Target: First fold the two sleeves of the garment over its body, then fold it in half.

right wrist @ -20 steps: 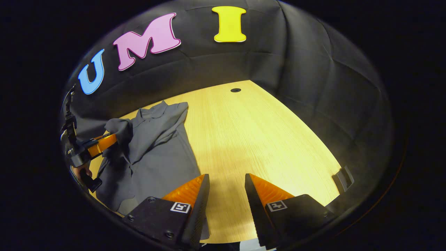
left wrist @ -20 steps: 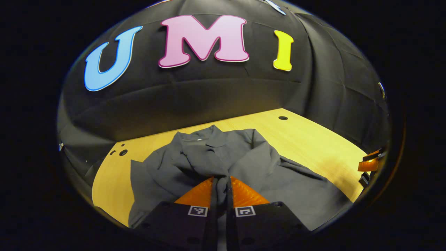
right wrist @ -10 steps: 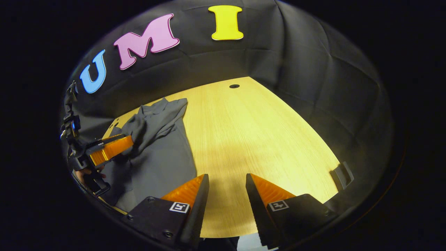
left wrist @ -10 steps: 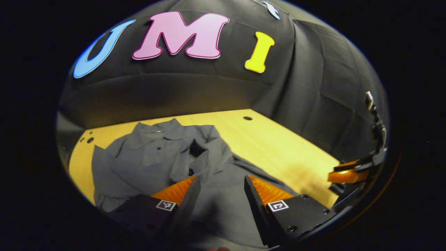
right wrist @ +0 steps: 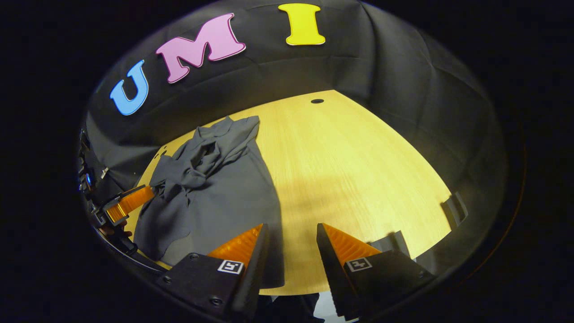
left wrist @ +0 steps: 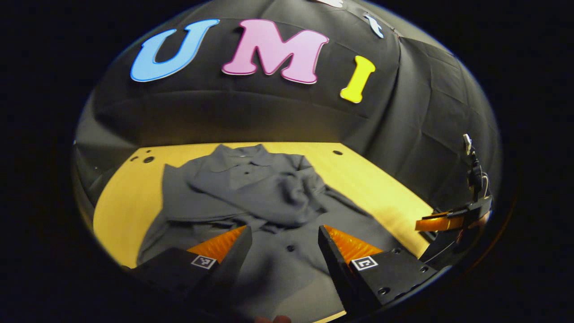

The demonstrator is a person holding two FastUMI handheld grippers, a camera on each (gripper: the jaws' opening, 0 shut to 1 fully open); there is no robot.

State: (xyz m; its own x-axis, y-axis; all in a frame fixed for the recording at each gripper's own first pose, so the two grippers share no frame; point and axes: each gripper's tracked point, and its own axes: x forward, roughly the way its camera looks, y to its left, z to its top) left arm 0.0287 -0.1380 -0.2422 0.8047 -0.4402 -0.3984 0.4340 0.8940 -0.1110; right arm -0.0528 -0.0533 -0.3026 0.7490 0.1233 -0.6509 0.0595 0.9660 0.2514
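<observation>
A dark grey garment (left wrist: 251, 197) lies spread on the light wooden surface (left wrist: 385, 188), its long axis running from the collar (left wrist: 242, 154), at the far side near the booth wall, to the hem at the near edge; a row of buttons follows this axis. One sleeve (left wrist: 273, 204) lies bunched across the chest, rumpled rather than flat. In the left gripper view, the left gripper (left wrist: 283, 237) hangs over the lower body of the garment with its fingers (left wrist: 224, 244) spread well apart and nothing between them. In the right gripper view, the right gripper (right wrist: 289, 240) is poised above bare surface just beside the garment's right edge, fingers likewise wide apart and empty; whether they touch the surface cannot be told.
</observation>
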